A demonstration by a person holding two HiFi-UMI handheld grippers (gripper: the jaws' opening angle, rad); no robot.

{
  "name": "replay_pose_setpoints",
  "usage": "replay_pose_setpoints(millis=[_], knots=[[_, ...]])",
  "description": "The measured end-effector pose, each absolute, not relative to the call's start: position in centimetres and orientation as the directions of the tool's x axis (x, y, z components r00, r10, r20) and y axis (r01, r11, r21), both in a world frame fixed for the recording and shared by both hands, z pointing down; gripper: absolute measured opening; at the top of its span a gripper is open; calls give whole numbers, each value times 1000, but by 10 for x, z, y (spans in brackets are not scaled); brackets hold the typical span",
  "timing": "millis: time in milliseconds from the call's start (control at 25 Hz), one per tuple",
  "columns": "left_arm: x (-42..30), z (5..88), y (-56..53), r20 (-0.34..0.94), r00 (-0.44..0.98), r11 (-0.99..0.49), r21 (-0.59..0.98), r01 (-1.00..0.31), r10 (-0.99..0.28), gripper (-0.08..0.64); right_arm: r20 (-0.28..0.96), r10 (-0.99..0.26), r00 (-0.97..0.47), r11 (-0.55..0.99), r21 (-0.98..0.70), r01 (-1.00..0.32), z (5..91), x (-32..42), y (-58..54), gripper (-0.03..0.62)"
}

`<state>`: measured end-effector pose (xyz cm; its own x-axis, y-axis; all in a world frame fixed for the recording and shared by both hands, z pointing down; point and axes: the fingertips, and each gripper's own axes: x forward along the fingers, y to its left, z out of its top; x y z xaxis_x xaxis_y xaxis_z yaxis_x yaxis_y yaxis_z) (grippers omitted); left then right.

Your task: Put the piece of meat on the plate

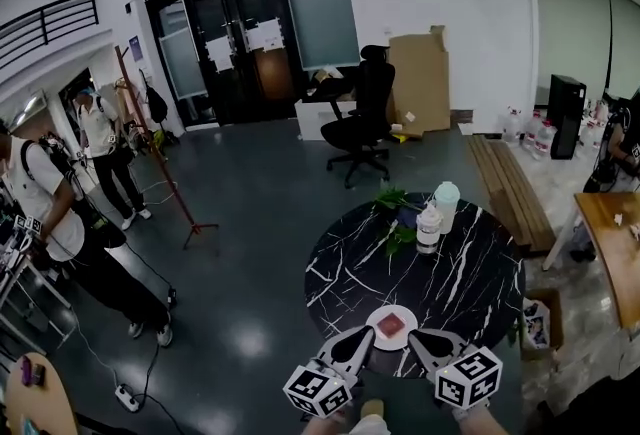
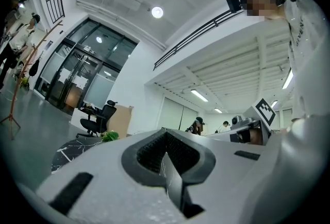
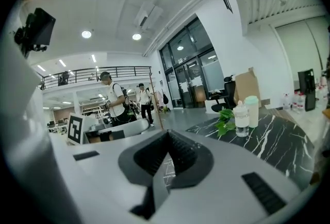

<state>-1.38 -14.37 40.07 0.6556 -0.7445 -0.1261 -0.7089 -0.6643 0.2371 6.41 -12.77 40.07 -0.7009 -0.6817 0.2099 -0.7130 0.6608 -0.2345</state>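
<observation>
Fingers (image 2: 176,179) of the left gripper (image 1: 364,335) pressed together with nothing between them, and fingers (image 3: 154,187) of the right gripper (image 3: 166,158) likewise closed and empty, as a person holds both tools side by side at the near edge of a round black marbled bench (image 1: 470,273); seen from the head camera, their tips flank the near rim of a white plate (image 1: 375,331), where the reddish piece of meat (image 1: 392,324) already lies; a clear bottle (image 1: 429,228), a pale green cup (image 1: 447,201) and leafy greens (image 1: 397,223) stand at the bench's far side, a black office chair (image 1: 365,118) beyond
</observation>
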Motion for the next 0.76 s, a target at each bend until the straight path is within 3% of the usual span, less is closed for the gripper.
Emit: replay_pose_setpoints(millis=[760], knots=[[-23,411,-144,-110,647,-651,254,-715,-754,9,240,-654,-717,675,-243,-697,412,53,-127,11]])
